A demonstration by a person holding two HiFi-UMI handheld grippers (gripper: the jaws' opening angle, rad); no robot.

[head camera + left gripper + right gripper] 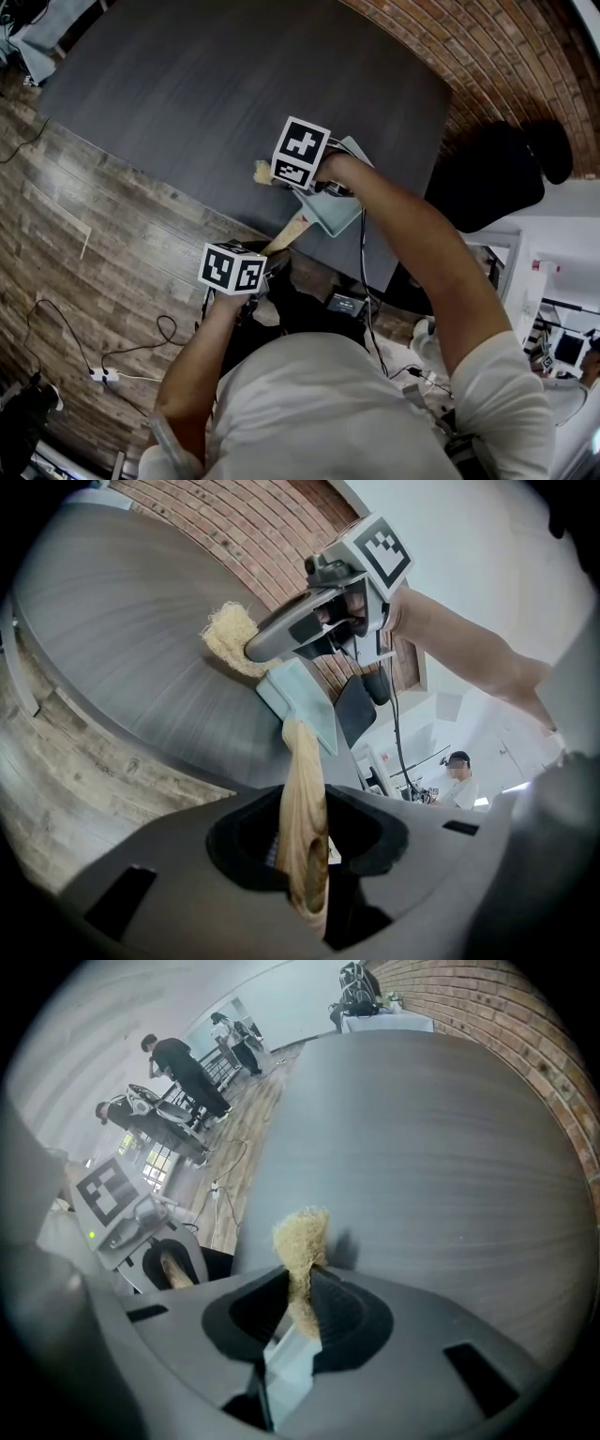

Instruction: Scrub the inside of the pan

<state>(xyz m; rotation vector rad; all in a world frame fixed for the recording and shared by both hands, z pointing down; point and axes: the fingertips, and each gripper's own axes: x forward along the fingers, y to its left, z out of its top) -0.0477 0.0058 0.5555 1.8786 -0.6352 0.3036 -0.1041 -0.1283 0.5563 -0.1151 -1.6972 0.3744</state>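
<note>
Scrubbing seems to be the step in hand. The left gripper (pixel 305 847) has its jaws clenched on the wooden handle (pixel 304 789), with the pale blue pan (pixel 302 701) just ahead of them over the worktop (pixel 122 621). The right gripper (pixel 300 1305) pinches a fibre scrubber (pixel 302 1237) between its jaws, and its tuft sticks out past their tips, apparently beside the pan. The next move calls for pressing it onto the pan's floor. I cannot tell what the pan holds.

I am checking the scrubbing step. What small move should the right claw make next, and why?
Probably draw the right claw back over the pale blue pan: its fibre pad seems to hang past the pan's far edge, above the table.
</note>
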